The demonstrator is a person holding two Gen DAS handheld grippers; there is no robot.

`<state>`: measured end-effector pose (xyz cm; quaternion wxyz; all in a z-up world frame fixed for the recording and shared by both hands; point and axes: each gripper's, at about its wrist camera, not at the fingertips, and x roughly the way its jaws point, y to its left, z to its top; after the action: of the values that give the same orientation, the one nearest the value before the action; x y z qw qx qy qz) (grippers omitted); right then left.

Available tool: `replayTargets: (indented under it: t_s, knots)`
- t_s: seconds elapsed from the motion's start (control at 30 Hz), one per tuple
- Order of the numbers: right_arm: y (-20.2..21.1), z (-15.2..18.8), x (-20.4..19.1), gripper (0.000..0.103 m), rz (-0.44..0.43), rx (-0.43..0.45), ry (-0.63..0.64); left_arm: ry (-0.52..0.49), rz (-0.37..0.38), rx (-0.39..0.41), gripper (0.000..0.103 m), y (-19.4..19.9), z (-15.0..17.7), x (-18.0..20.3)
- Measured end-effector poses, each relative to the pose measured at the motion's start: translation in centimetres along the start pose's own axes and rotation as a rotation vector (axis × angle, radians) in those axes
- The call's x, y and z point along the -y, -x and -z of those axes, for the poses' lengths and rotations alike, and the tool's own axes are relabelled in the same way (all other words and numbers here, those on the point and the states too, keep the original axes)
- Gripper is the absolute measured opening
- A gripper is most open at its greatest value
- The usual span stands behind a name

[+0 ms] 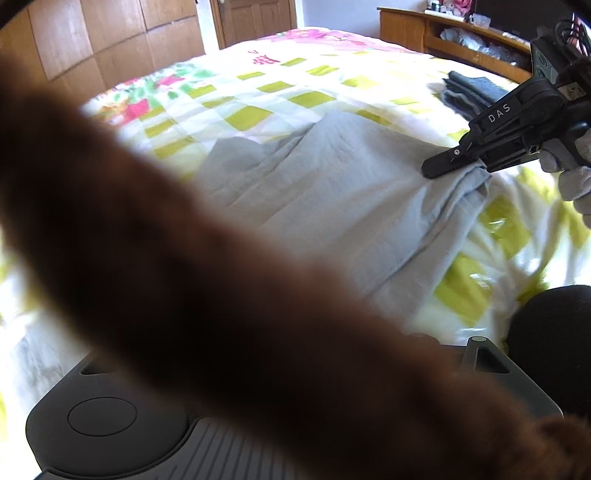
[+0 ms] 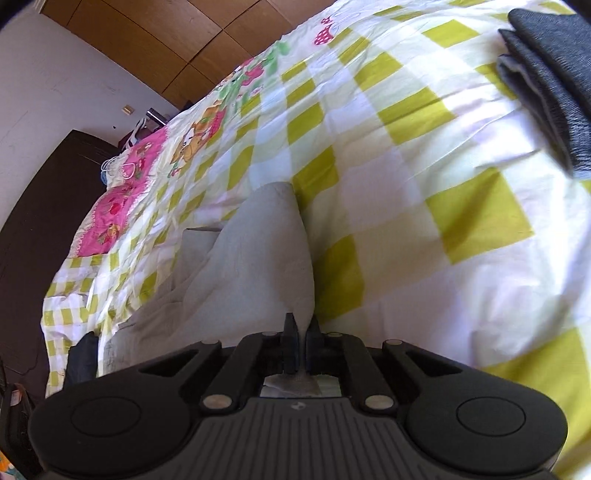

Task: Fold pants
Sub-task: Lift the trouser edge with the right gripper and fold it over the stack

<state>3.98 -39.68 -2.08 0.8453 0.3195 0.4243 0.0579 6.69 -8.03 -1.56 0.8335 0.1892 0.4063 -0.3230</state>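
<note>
Light grey pants [image 1: 332,192] lie partly folded on the checked bedspread [image 1: 258,88]. In the left wrist view my right gripper [image 1: 448,162] comes in from the right, held by a gloved hand [image 1: 572,181], and pinches the bunched right edge of the pants. The right wrist view shows the same gripper [image 2: 301,330] shut, with grey cloth of the pants [image 2: 258,251] caught between the pads. Only the body of my left gripper [image 1: 110,417] shows. A blurred brown fuzzy thing [image 1: 184,258] lies right in front of that lens and hides its fingers.
A folded dark grey garment [image 2: 546,74] rests on the bed beyond the pants, also in the left wrist view [image 1: 469,92]. Behind the bed are a wooden headboard shelf [image 1: 443,33] and a wooden wardrobe [image 1: 92,44]. A dark rounded shape [image 1: 550,332] sits at the lower right.
</note>
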Motion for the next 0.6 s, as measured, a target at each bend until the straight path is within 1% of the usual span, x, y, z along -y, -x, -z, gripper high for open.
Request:
replayTargets:
  t_s: [0.03,0.13,0.2,0.27,0.33,0.43,0.47,0.53,0.6]
  knots:
    - [0.5,0.2,-0.1,0.021,0.009,0.002,0.004,0.000,0.030,0.000,0.086,-0.1,0.0,0.7]
    - [1.7,0.5,-0.7,0.021,0.024,0.019,0.016,-0.058,0.049,0.021,0.086,0.0,0.1,3.3]
    - [2.1,0.6,-1.3,0.021,0.031,0.035,0.015,-0.074,0.072,0.041,0.086,0.7,0.1,4.2]
    - [2.5,0.8,-2.1,0.021,0.032,0.055,0.021,-0.080,0.076,0.076,0.086,1.8,-0.1,4.5]
    - [3.0,0.8,-3.3,0.021,0.030,0.078,0.029,-0.083,0.057,0.119,0.086,3.0,-0.3,4.3]
    - [3.9,0.6,-5.7,0.021,0.027,0.110,0.070,-0.072,-0.028,0.167,0.086,3.8,-0.5,3.5]
    - [4.1,0.5,-6.6,0.021,0.026,0.118,0.088,-0.057,-0.043,0.171,0.086,3.7,-0.5,3.0]
    - [4.3,0.4,-8.6,0.021,0.024,0.126,0.131,-0.010,-0.062,0.151,0.086,2.8,-0.4,1.9]
    - [4.0,0.4,-10.4,0.021,0.022,0.124,0.165,0.012,-0.075,0.058,0.087,1.1,-0.1,1.4]
